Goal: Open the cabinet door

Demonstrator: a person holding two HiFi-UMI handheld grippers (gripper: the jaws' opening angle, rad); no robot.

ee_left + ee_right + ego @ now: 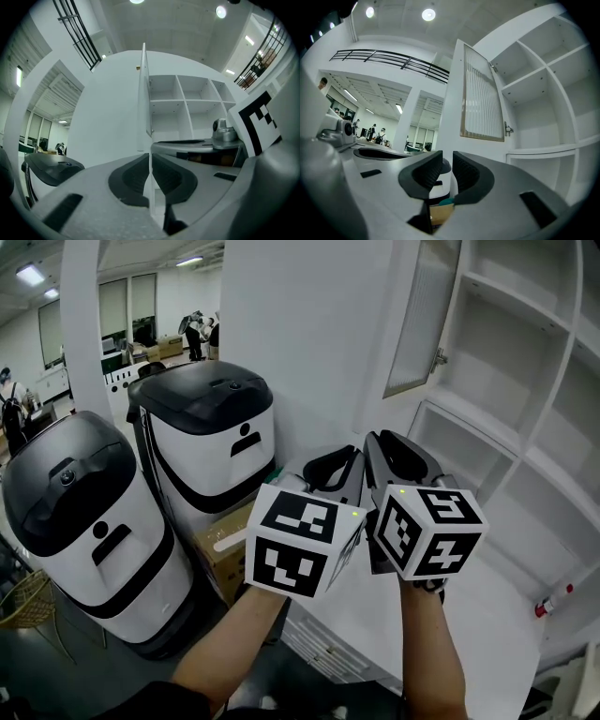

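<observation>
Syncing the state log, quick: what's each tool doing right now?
Left tool: closed, nothing held.
Right tool: partly open, empty.

White cabinet door point(454, 108) with a tall ribbed glass panel point(480, 101), swung wide open, upright, hinged at the left side of white shelves point(543, 75).

Two white-and-black machines point(80, 521) are standing, one cardboard box point(225, 559) is sitting, one cabinet door point(422, 320) is hanging open, and two grippers are showing: left gripper point(149, 161), right gripper point(446, 166).
</observation>
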